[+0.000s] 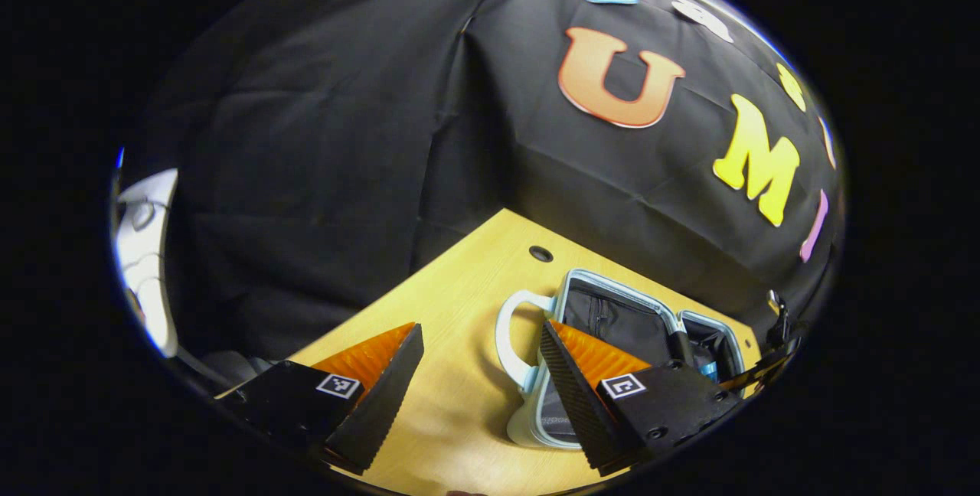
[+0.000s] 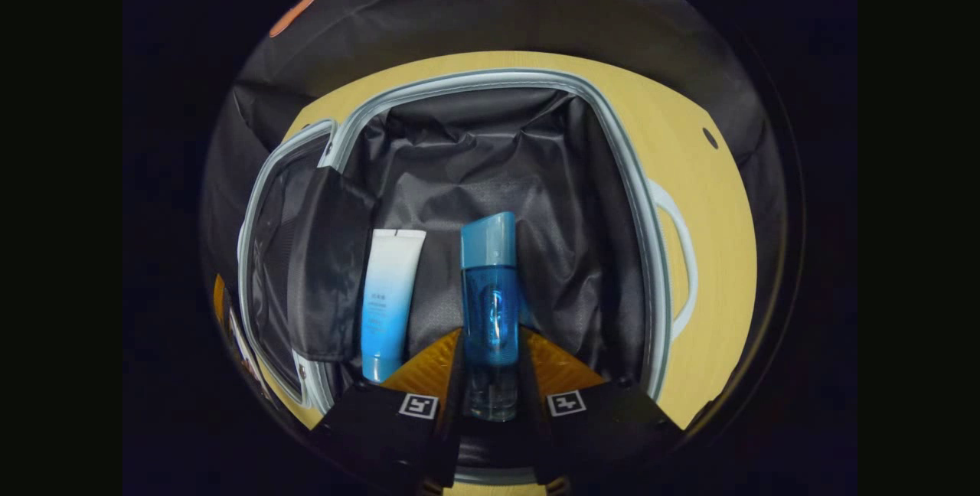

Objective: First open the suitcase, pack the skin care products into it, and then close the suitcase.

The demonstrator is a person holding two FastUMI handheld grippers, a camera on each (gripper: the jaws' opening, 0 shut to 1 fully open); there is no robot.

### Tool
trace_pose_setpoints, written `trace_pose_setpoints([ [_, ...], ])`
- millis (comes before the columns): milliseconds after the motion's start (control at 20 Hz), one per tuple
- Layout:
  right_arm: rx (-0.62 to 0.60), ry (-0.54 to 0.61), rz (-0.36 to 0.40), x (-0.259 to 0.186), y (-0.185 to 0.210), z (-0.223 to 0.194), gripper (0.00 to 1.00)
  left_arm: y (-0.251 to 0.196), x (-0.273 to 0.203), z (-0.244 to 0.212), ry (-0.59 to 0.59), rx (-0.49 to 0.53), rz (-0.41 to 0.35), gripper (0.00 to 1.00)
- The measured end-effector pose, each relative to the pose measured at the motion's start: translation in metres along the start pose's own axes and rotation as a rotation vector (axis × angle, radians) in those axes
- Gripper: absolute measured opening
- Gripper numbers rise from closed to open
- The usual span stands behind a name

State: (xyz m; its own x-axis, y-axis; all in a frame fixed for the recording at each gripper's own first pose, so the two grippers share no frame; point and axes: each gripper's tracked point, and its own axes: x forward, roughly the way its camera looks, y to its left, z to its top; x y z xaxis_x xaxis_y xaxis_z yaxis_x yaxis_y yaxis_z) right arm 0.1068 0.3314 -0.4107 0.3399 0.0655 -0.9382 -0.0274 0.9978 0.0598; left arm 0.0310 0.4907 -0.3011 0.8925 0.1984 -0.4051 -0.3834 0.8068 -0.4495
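One blue bottle (image 2: 490, 305) is clenched in the right claw (image 2: 490, 373) over the open suitcase (image 2: 651, 251), apparently just beside a white tube (image 2: 389, 297); early release may topple it; left claw (image 1: 478, 381) released

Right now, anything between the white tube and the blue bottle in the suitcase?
Nothing: bare dark lining separates the white tube from the blue bottle, per the right gripper view.

The left gripper (image 1: 478, 381) has two wedge-shaped fingers (image 1: 375, 396) with ribbed inner faces. Each finger mount carries a small square black-and-white marker (image 1: 622, 386) and round screws (image 1: 656, 432). The right gripper (image 2: 490, 373) bears matching square markers (image 2: 418, 406).
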Motion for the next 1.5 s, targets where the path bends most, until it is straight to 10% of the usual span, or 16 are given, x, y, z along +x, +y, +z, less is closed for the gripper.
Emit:
trace_pose_setpoints([
  [150, -0.044, 0.000, -0.005, -0.004, 0.000, 0.001, 0.37, 0.006, 0.020, -0.016, 0.069, -0.190, -0.048, 0.98],
  [350, -0.112, -0.089, 0.056, -0.050, 0.000, 0.003, 0.76, 0.004, 0.036, -0.029, 0.103, -0.391, -0.094, 0.96],
  [400, -0.114, -0.138, 0.085, -0.071, -0.002, 0.007, 0.80, 0.001, 0.038, -0.032, 0.111, -0.428, -0.112, 0.84],
  [450, -0.123, -0.189, 0.096, -0.092, -0.007, 0.010, 0.79, -0.001, 0.040, -0.034, 0.117, -0.460, -0.127, 0.92],
  [500, -0.143, -0.230, 0.097, -0.113, -0.015, 0.010, 0.78, -0.001, 0.043, -0.036, 0.122, -0.486, -0.135, 0.78],
  [550, -0.163, -0.265, 0.085, -0.134, -0.026, 0.011, 0.79, -0.004, 0.046, -0.039, 0.132, -0.503, -0.143, 0.94],
  [750, -0.170, -0.393, 0.084, -0.216, -0.054, 0.003, 0.80, -0.022, 0.054, -0.040, 0.129, -0.565, -0.211, 0.39],
  [800, -0.155, -0.436, 0.080, -0.237, -0.061, 0.002, 0.80, -0.025, 0.057, -0.040, 0.131, -0.579, -0.223, 0.45],
  [950, -0.095, -0.589, 0.067, -0.300, -0.084, 0.004, 0.80, -0.029, 0.061, -0.038, 0.138, -0.643, -0.229, 0.16],
  [1250, -0.026, -0.820, -0.032, -0.385, -0.133, 0.003, 0.77, -0.038, 0.049, -0.012, 0.098, -0.447, -0.190, 0.03],
  [1500, -0.021, -0.970, -0.104, -0.432, -0.169, 0.007, 0.80, -0.093, 0.016, 0.042, -0.012, -0.054, -0.098, 0.03],
])
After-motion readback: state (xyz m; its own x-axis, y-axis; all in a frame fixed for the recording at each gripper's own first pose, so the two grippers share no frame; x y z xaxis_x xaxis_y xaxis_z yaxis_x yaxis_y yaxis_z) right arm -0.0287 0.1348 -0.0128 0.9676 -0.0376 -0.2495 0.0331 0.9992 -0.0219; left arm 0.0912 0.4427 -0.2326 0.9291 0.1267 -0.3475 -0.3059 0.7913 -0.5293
